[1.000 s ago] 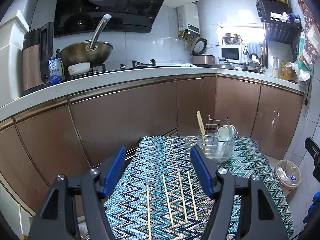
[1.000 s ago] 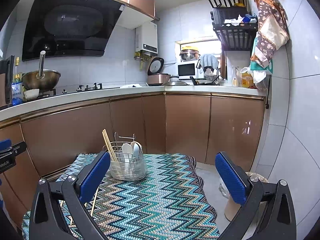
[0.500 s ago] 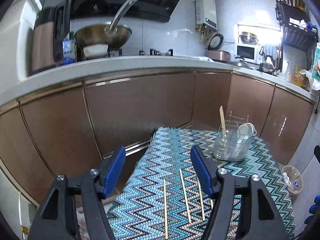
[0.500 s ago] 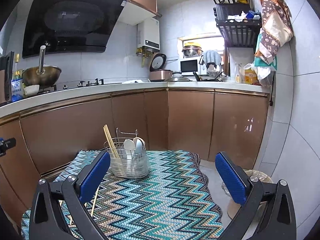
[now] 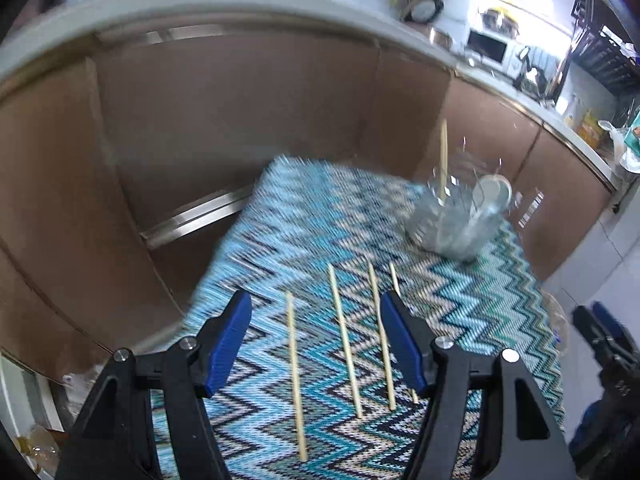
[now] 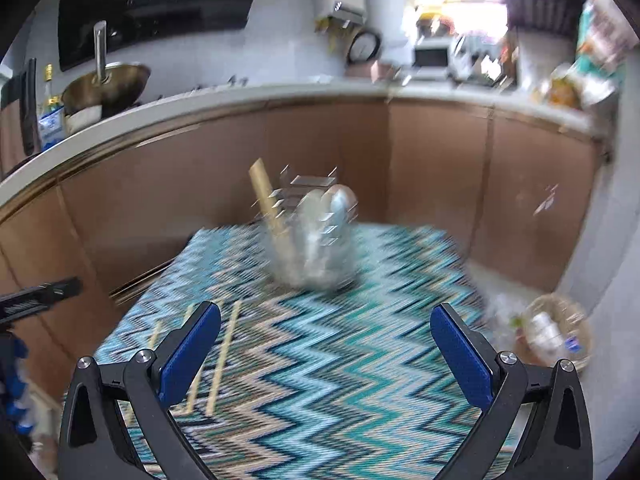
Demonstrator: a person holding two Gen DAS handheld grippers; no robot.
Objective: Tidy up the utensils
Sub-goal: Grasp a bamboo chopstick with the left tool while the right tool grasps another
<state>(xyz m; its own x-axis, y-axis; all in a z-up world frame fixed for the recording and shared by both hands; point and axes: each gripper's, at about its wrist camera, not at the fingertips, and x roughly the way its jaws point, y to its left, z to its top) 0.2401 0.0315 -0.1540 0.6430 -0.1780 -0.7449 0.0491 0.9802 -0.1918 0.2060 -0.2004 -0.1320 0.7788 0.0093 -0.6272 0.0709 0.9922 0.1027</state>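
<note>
Left hand-held gripper (image 5: pixel 316 344) – jaws wide apart, nothing between the pads, pitched down over the loose chopsticks (image 5: pixel 344 340). Four sticks lie roughly parallel on the zigzag cloth (image 5: pixel 480 304) covering the desk, apart from one another; two sit in the gap between the jaws, a third runs just beside the right-hand jaw. That spacing likely lets one be pinched without dragging its neighbours.

Right hand-held gripper (image 6: pixel 326 346) – also wide and empty, over bare cloth, well clear of the sticks.

Wire holder (image 5: pixel 456 220) stands upright at the far end of the cloth with a chopstick and spoons already in it – presumably the destination. Picture blurred; holder detail unclear.

Judgement: approach to first pick, nothing grasped yet.
</note>
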